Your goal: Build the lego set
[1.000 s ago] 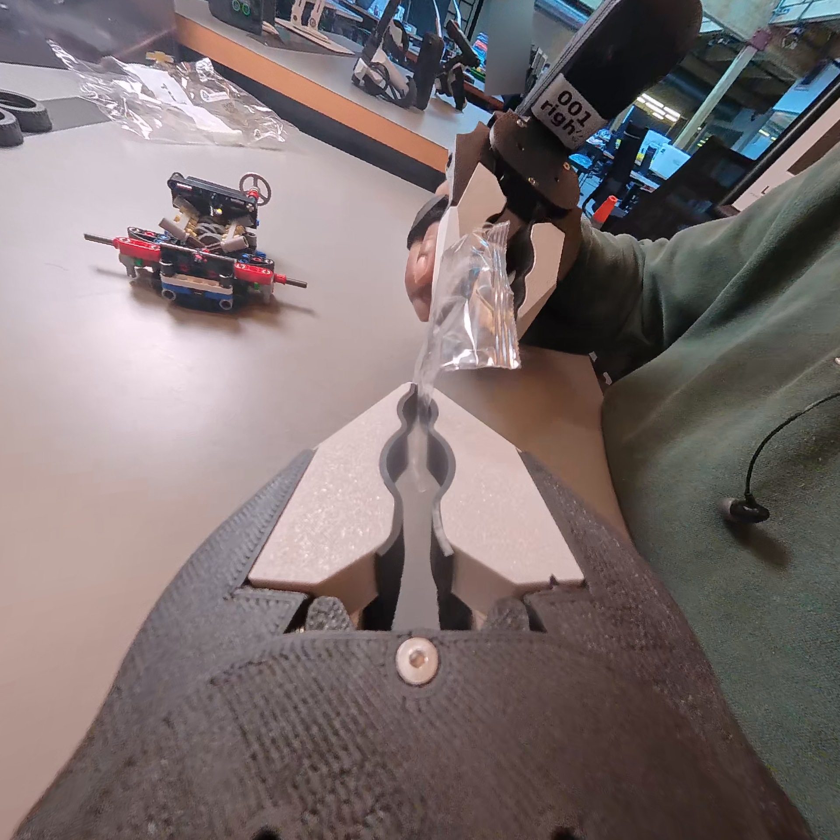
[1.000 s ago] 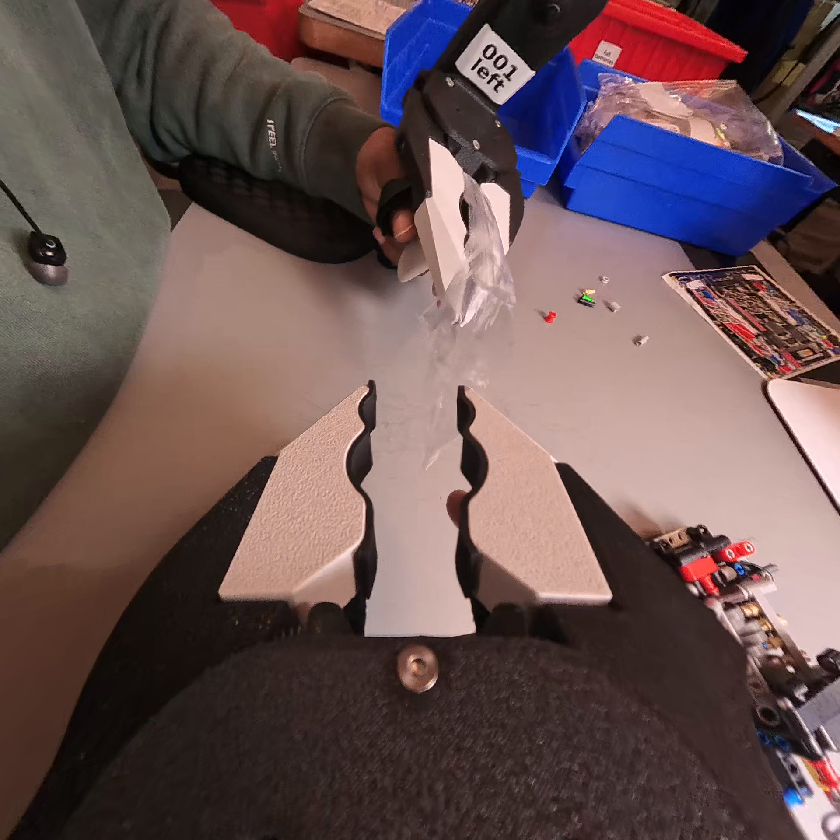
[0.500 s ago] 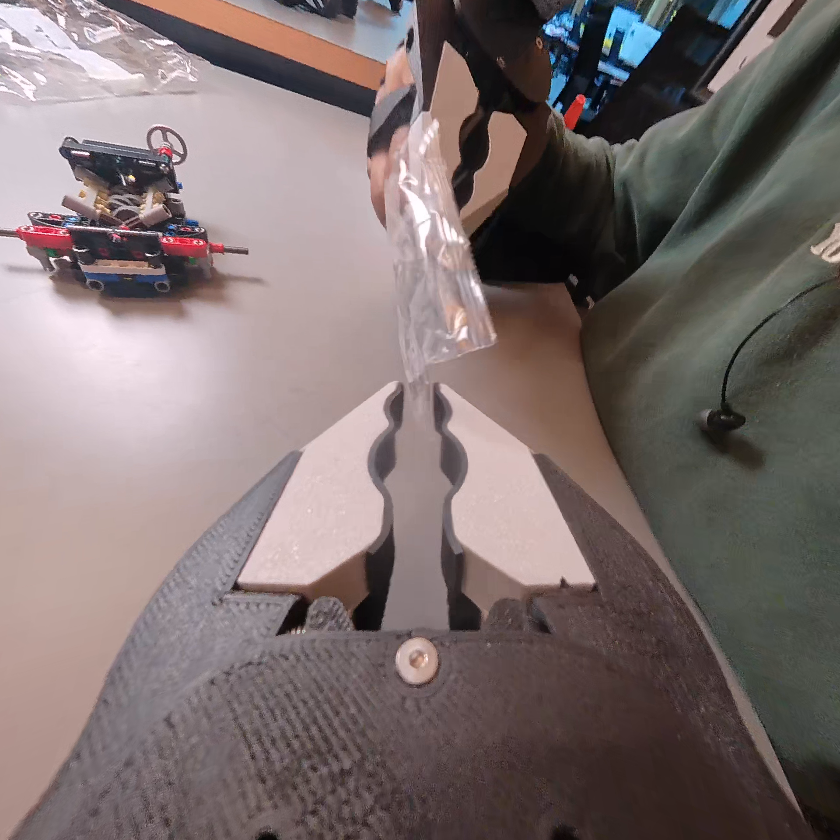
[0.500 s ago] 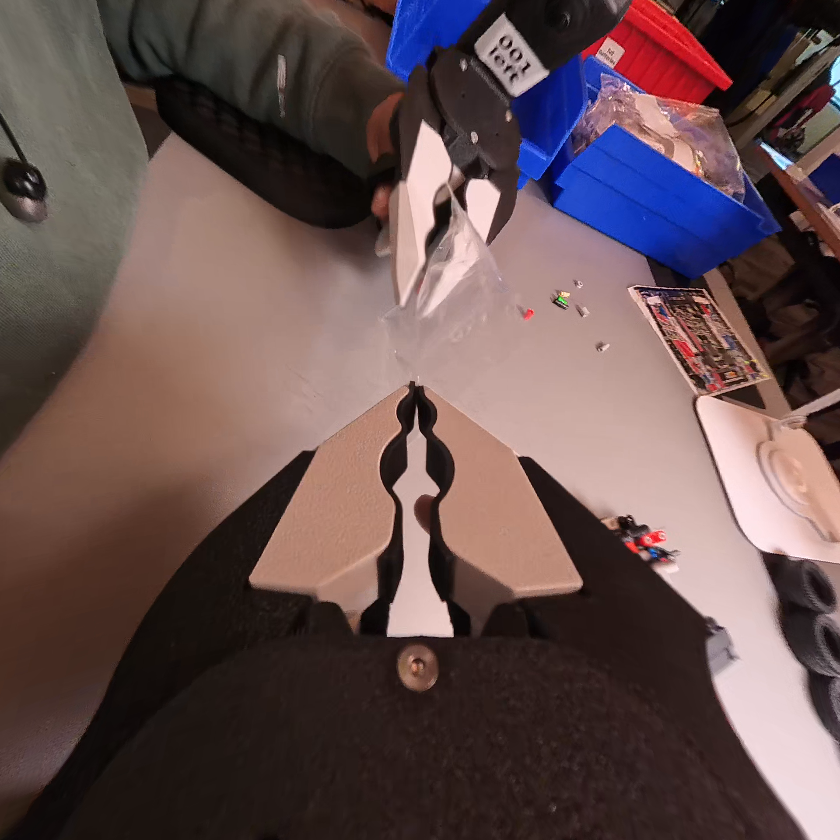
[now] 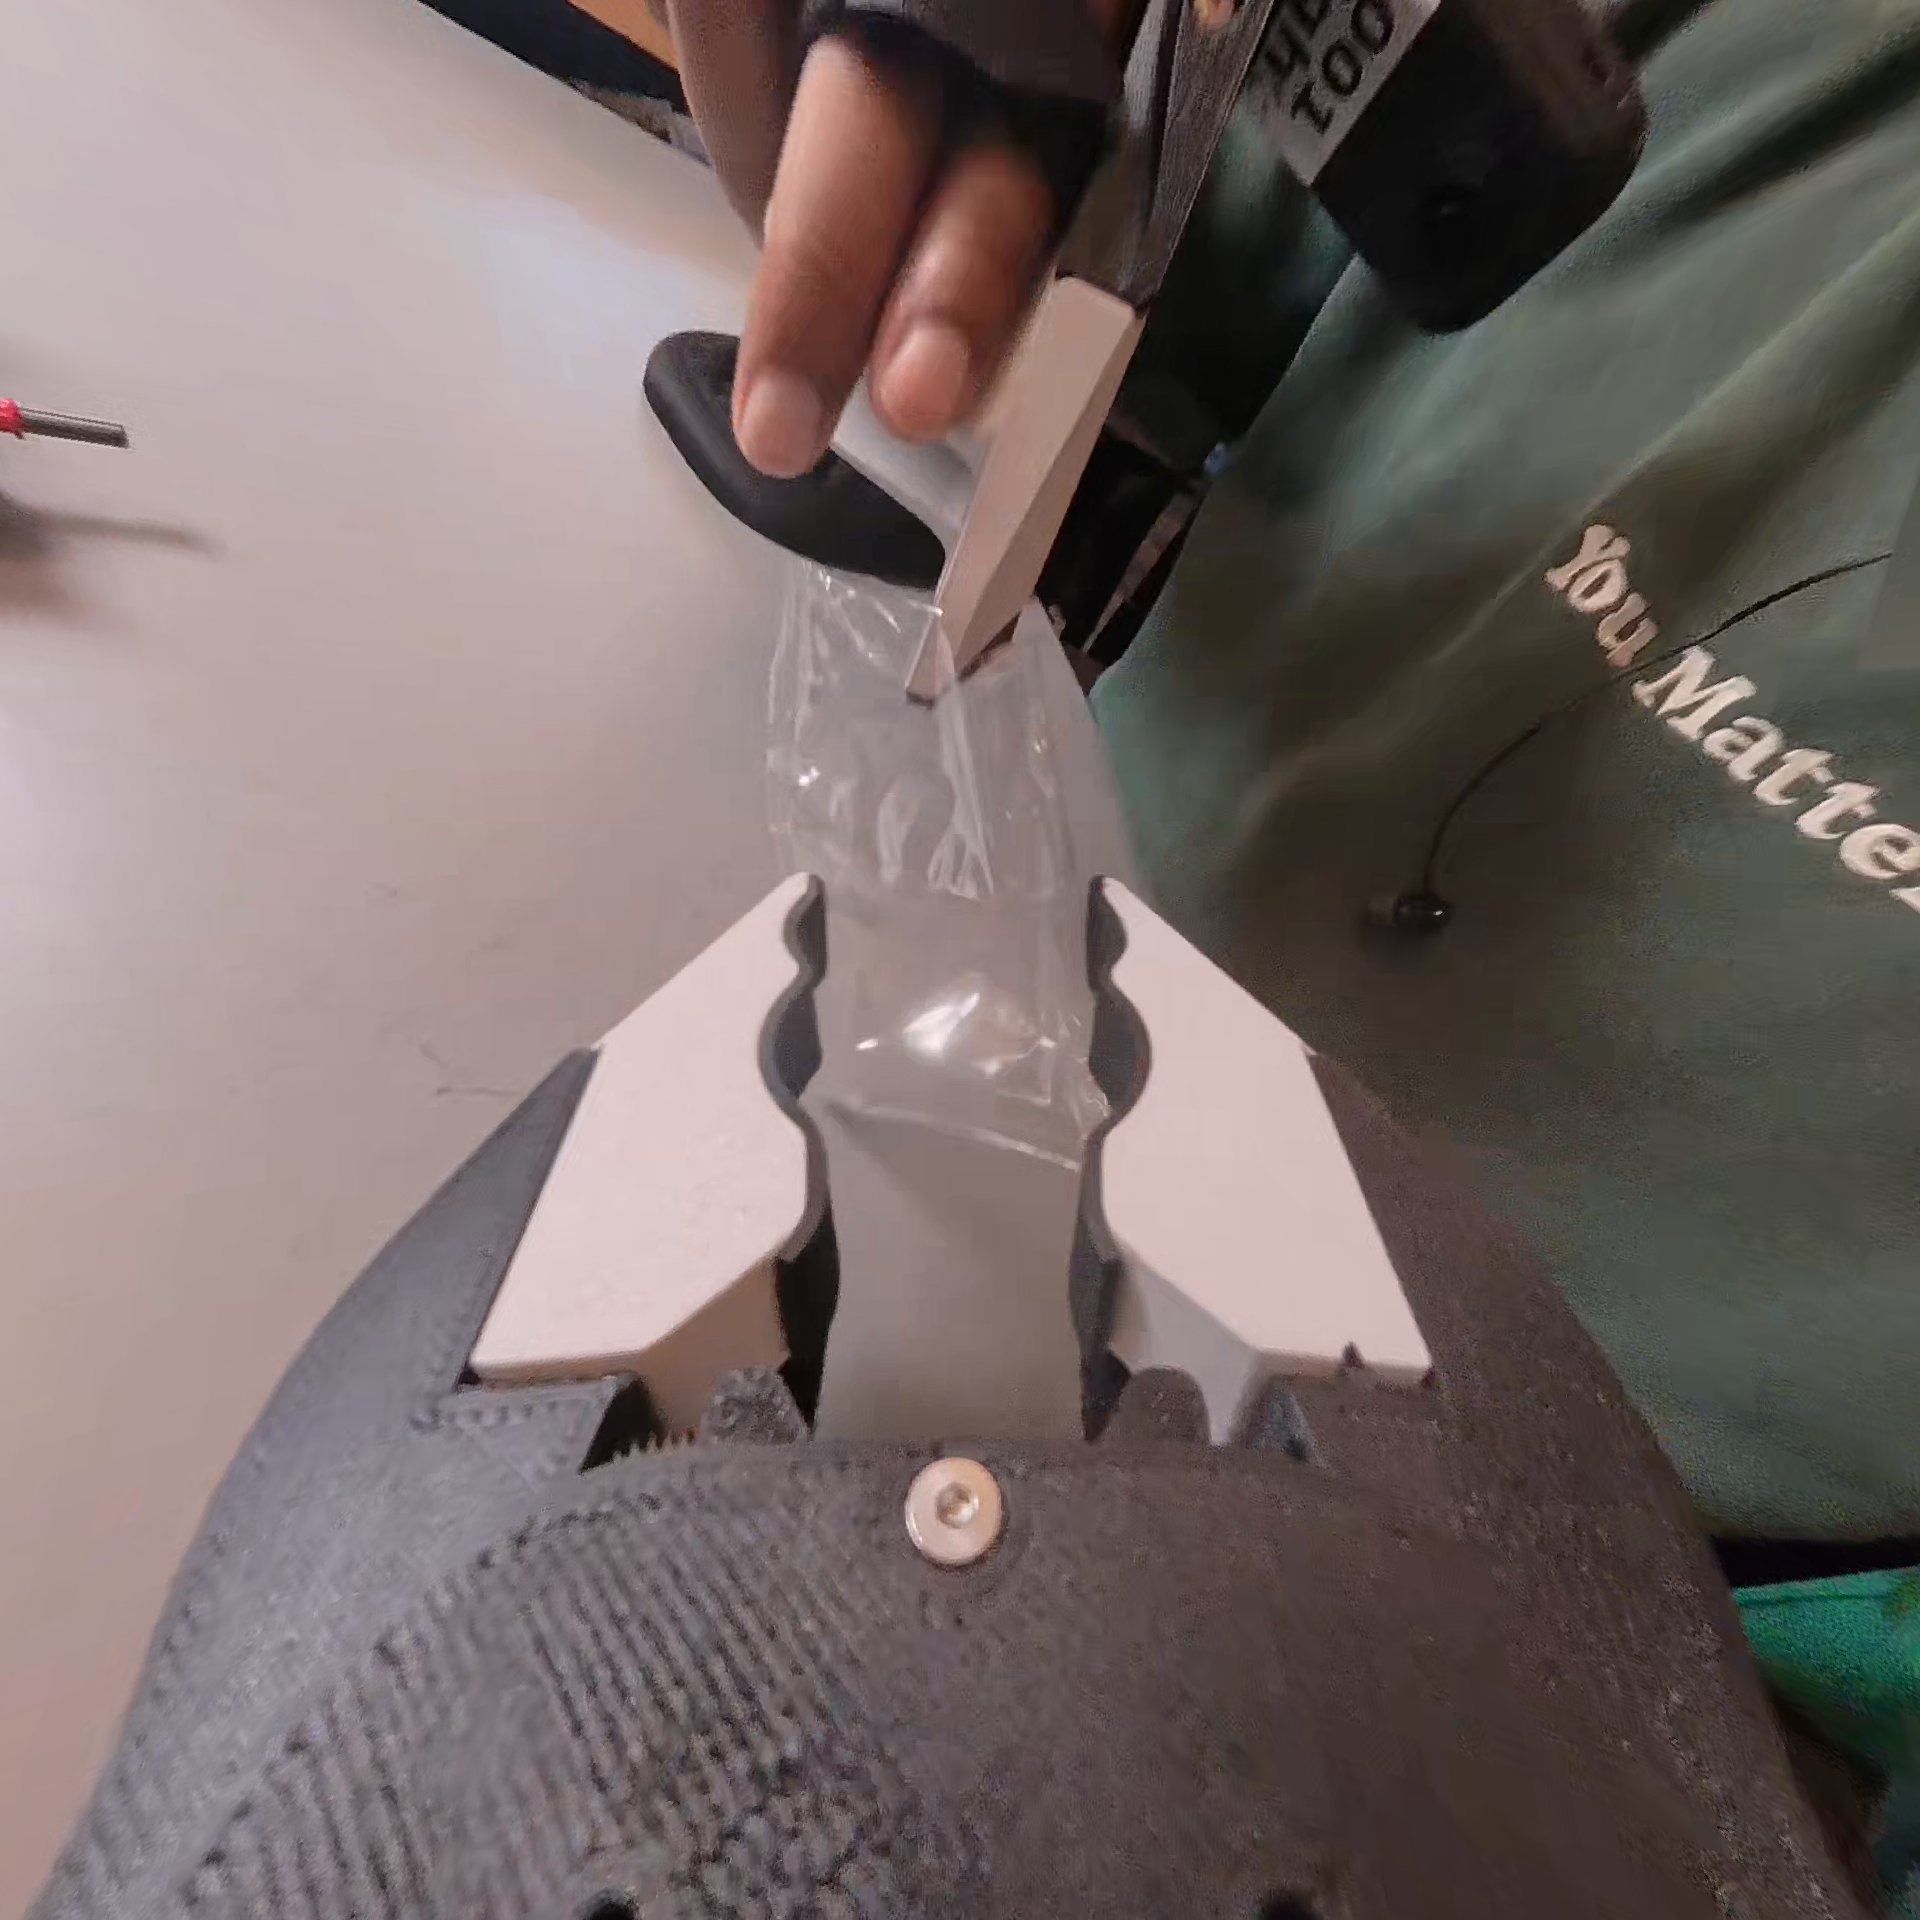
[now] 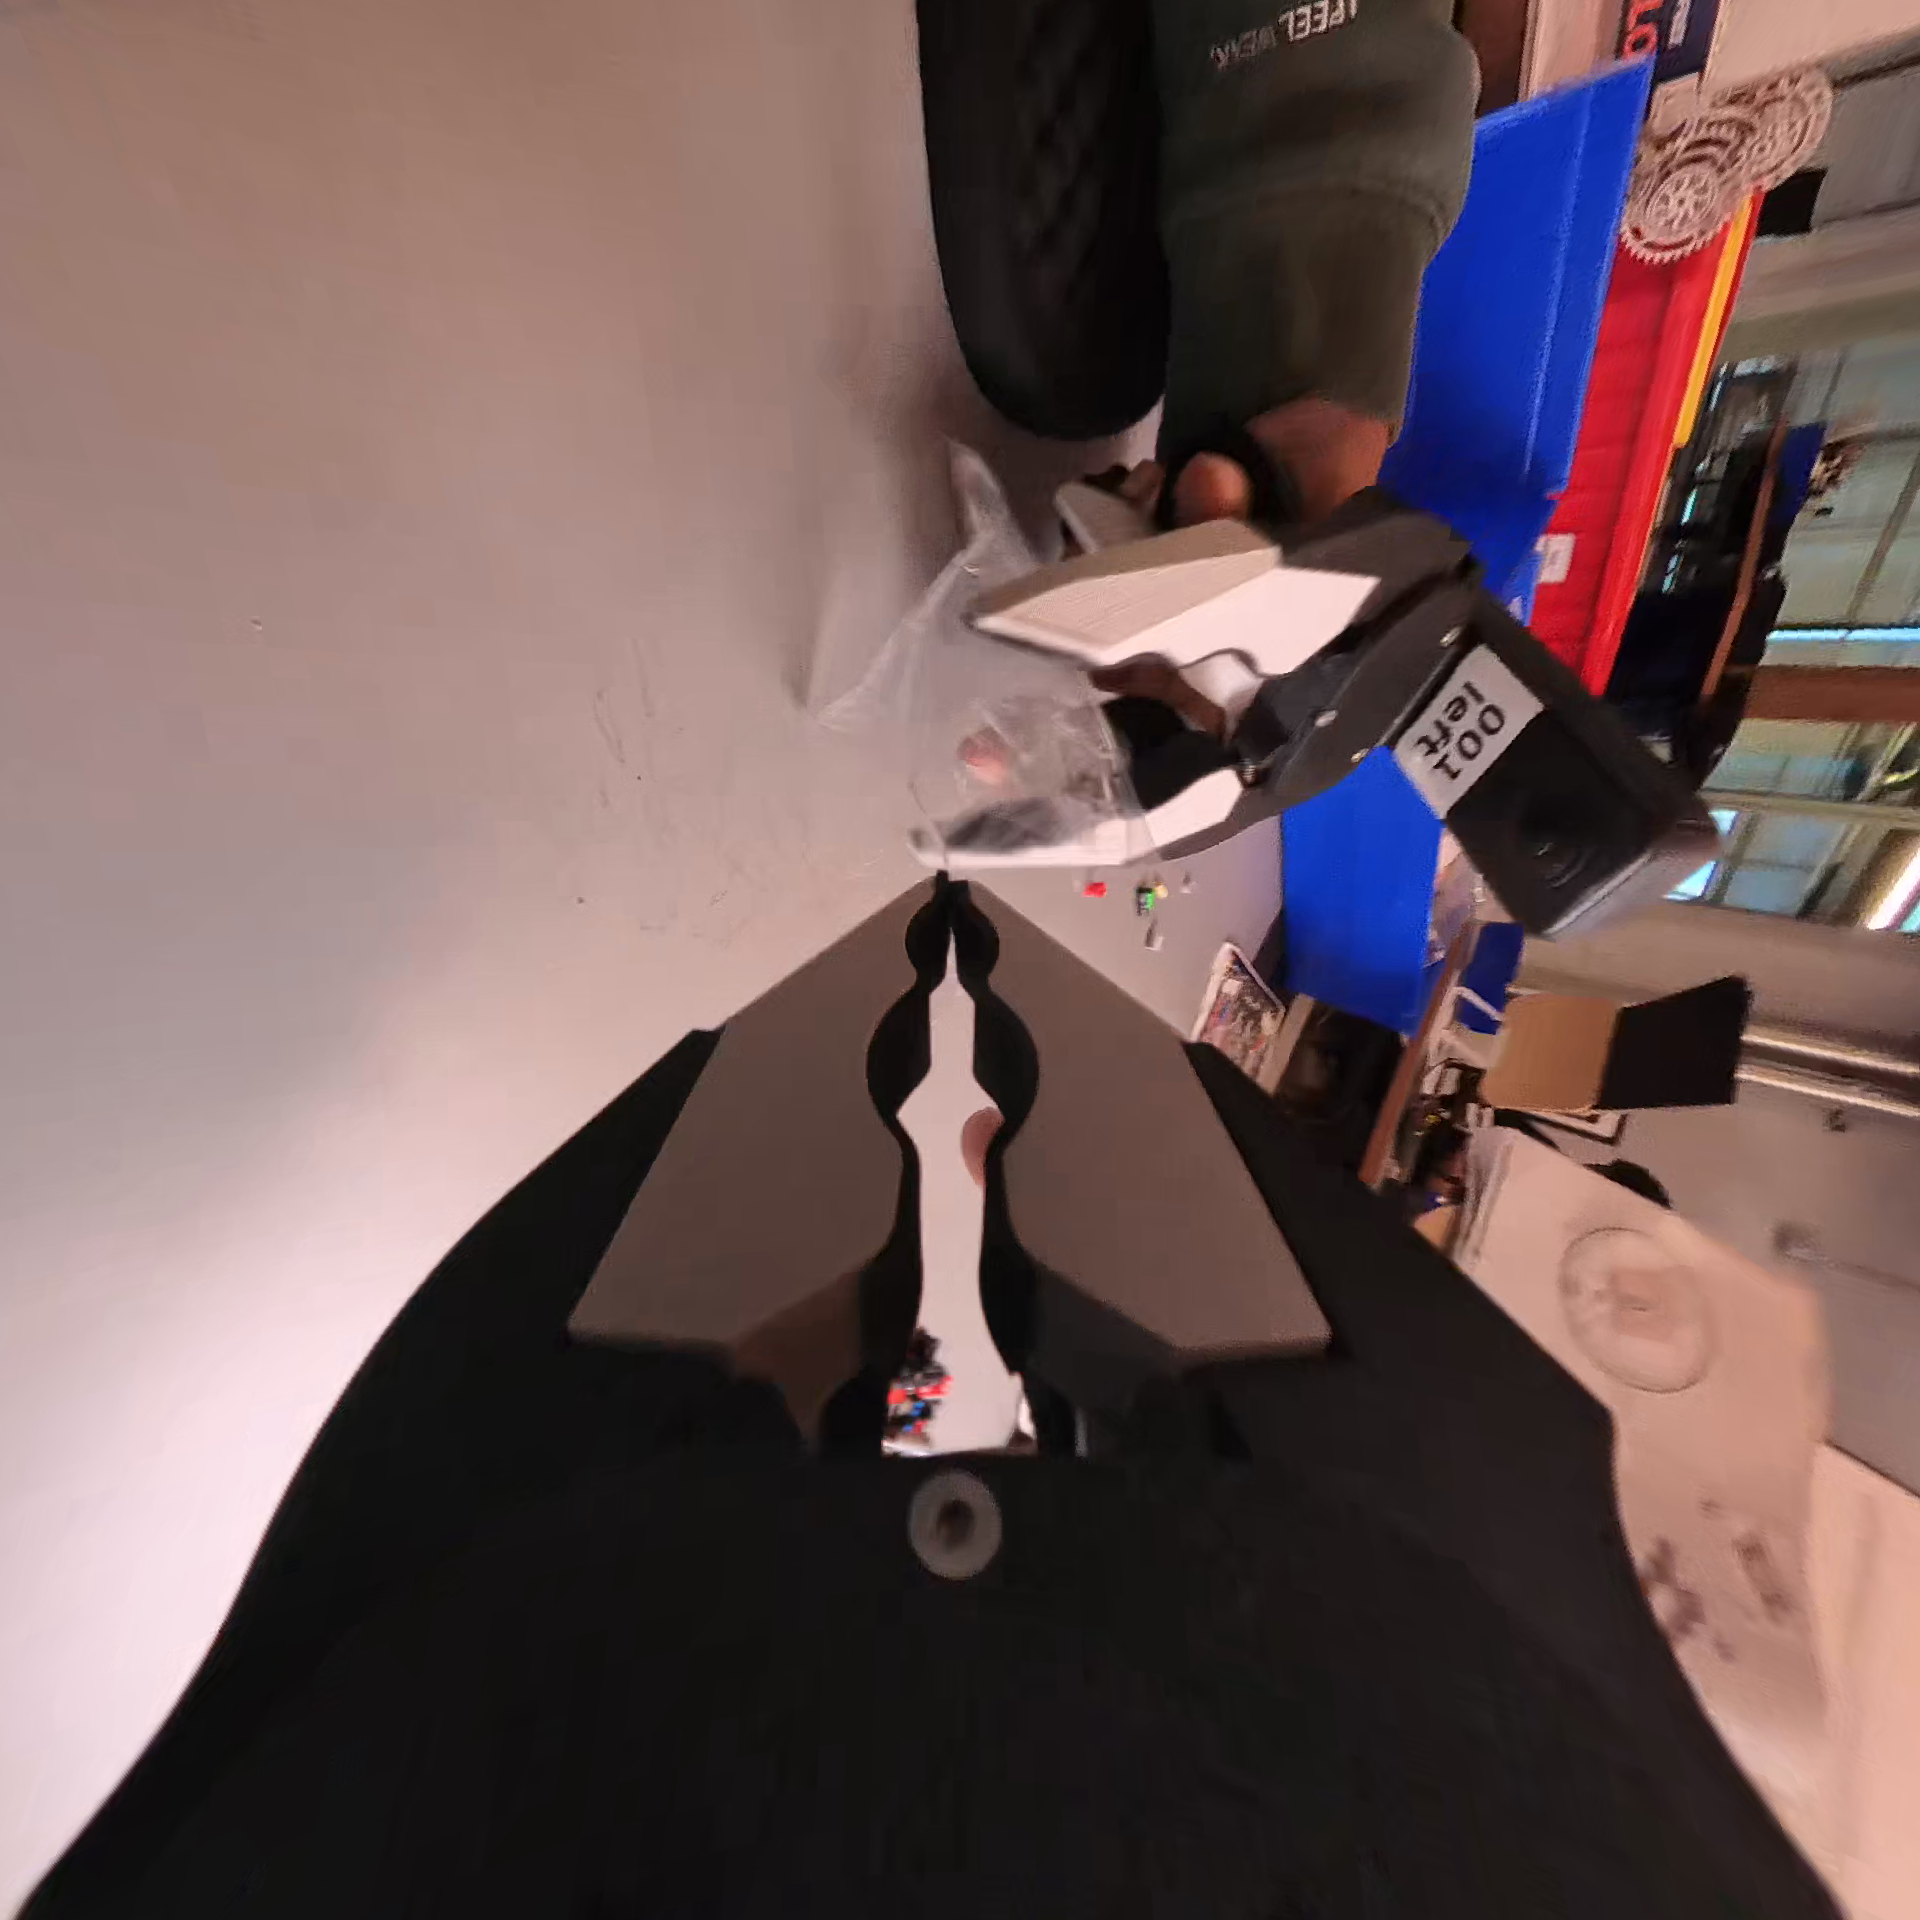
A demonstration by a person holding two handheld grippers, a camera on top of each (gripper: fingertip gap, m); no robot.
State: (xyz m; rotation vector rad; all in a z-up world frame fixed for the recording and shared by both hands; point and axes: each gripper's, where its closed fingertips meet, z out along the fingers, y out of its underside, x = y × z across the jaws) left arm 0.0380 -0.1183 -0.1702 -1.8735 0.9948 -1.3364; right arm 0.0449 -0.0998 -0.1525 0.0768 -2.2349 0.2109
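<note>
A small clear plastic bag (image 5: 935, 821) hangs above the grey table (image 5: 312, 727). My right gripper (image 6: 945, 885) is shut, and its tips pinch a corner of the bag; in the left wrist view it (image 5: 933, 681) comes down from above in a hand. My left gripper (image 5: 951, 909) is open, with the bag's lower part loose between its fingers. In the right wrist view the bag (image 6: 1039, 769) sits between the spread fingers of the left gripper (image 6: 951, 738). The half-built lego car (image 6: 914, 1382) shows only through the gap behind my right fingers; its red axle tip (image 5: 57, 424) shows at the left edge.
Several small loose lego pieces (image 6: 1143, 894) lie on the table beyond the bag, with an instruction booklet (image 6: 1236, 1008) past them. Blue bins (image 6: 1507, 416) and a red bin (image 6: 1642, 364) stand at the table's far side. The person's green sweatshirt (image 5: 1558, 831) fills the right. My two grippers' fingertips are within a few centimetres of each other.
My left gripper has opened and let go of the bag. My right gripper has shut on the bag and rolled onto its side. The two grippers have come closer together.
</note>
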